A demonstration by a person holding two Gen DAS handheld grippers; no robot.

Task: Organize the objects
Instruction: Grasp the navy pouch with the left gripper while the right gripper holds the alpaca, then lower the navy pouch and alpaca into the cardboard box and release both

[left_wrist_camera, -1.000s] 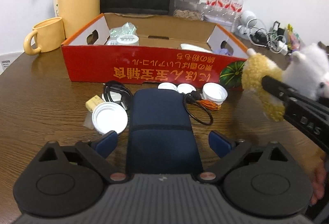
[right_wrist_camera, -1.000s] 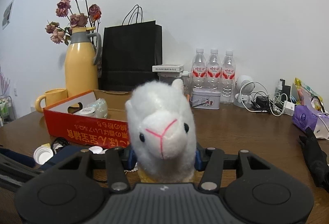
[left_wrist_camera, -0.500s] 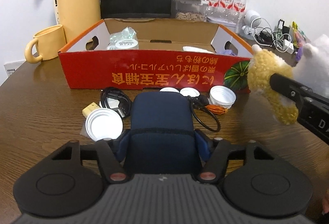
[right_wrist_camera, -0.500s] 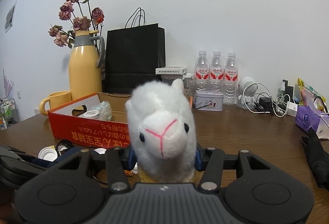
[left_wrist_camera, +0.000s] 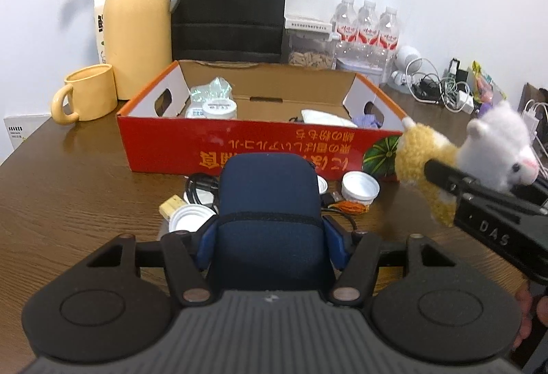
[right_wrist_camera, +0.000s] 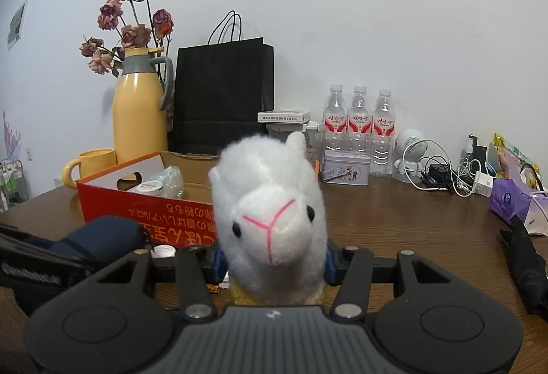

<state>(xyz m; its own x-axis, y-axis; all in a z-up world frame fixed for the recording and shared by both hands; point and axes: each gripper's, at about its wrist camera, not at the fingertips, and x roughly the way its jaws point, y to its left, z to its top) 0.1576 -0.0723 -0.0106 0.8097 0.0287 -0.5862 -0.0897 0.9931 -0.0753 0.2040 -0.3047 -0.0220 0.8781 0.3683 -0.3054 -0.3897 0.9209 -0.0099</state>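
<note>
In front of the box [left_wrist_camera: 239, 141], the pouch [left_wrist_camera: 270, 202] (clamped in the left gripper [left_wrist_camera: 270, 237]) should be lifted over the red wall, while the alpaca [right_wrist_camera: 270, 213] is kept pinched in the right gripper [right_wrist_camera: 272, 262].

A lived-in room of a home or small office: a wooden table [right_wrist_camera: 394, 213] against a plain white wall [right_wrist_camera: 342, 14], with dried roses [right_wrist_camera: 130, 14] in a yellow thermos jug [right_wrist_camera: 140, 113], a mug [left_wrist_camera: 89, 93], a black paper bag [right_wrist_camera: 222, 93], water bottles [right_wrist_camera: 359, 120], tangled chargers [right_wrist_camera: 445, 171] and tissues [right_wrist_camera: 510, 202].
</note>
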